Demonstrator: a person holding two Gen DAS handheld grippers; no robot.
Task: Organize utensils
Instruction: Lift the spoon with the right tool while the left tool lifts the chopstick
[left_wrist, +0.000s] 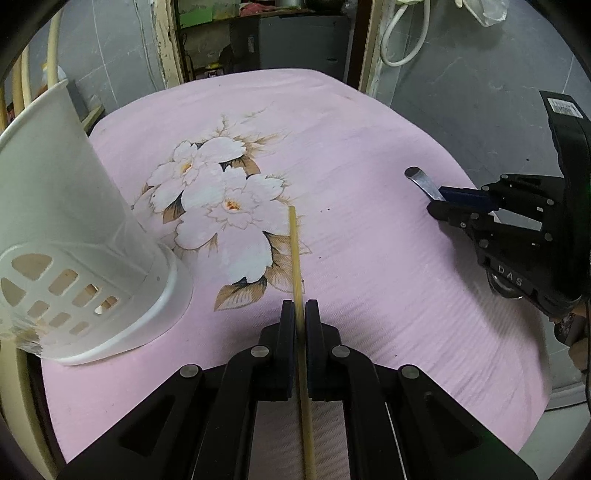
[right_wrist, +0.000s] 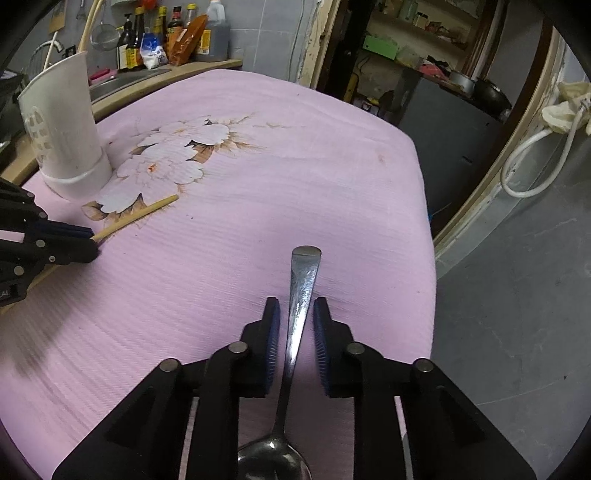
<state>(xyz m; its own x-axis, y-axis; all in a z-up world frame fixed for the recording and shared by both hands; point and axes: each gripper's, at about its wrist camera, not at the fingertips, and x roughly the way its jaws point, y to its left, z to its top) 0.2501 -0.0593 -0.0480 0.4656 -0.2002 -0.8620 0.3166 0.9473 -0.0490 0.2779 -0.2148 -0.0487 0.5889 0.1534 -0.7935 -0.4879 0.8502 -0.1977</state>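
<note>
My left gripper (left_wrist: 300, 308) is shut on a wooden chopstick (left_wrist: 295, 254) that points away over the pink floral cloth (left_wrist: 369, 258). It also shows in the right wrist view (right_wrist: 138, 215), held by the left gripper (right_wrist: 88, 238). My right gripper (right_wrist: 295, 312) is open, its jaws on either side of a steel spoon (right_wrist: 301, 295) lying on the cloth, not touching it. The spoon's handle tip shows in the left wrist view (left_wrist: 419, 177) by the right gripper (left_wrist: 441, 205). A white utensil holder (left_wrist: 62, 206) stands at the left, and at the far left in the right wrist view (right_wrist: 62, 122).
The cloth covers a table whose right edge drops to a grey floor (right_wrist: 517, 314). Sauce bottles (right_wrist: 166, 33) stand on a counter behind the holder. A white cable (right_wrist: 535, 158) hangs at the right by a door frame.
</note>
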